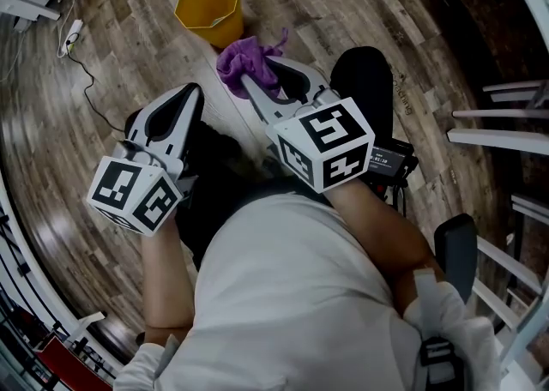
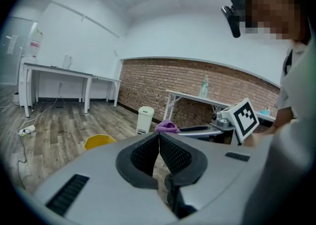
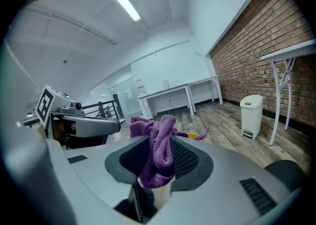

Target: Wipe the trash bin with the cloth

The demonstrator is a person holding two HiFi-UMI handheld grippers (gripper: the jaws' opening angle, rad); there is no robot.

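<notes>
Nearest the lens: pale shirt point(image 1: 292, 295) and forearms of the person, then the two marker cubes. Left gripper point(image 1: 190, 98) clenched, jaws pressed together with nothing between them, held beside the right one and idle. Right gripper point(image 1: 257, 85) clamped on purple cloth point(image 1: 244, 59), a bunched wad gripped between the pads, loose folds spilling above and ahead of the jaw tips. Yellow bin point(image 1: 208, 9) upright on wooden floor point(image 1: 129, 55), ahead of both grippers, mouth open upward, seemingly empty; taken as the bin to be wiped, being the closest. White pedal bin point(image 3: 250, 115) also present by the brick wall, well apart. No contact between cloth and either bin: cloth held in the air short of the yellow bin, yellow rim visible just past the folds in the right gripper view. Progress assessed as early: cloth secured, wiping not begun as far as visible. Remaining: lower cloth to rim or wall, wipe round outside and inside. Possible need to steady the bin with the closed left gripper, given likely sliding or tipping under pressure.
</notes>
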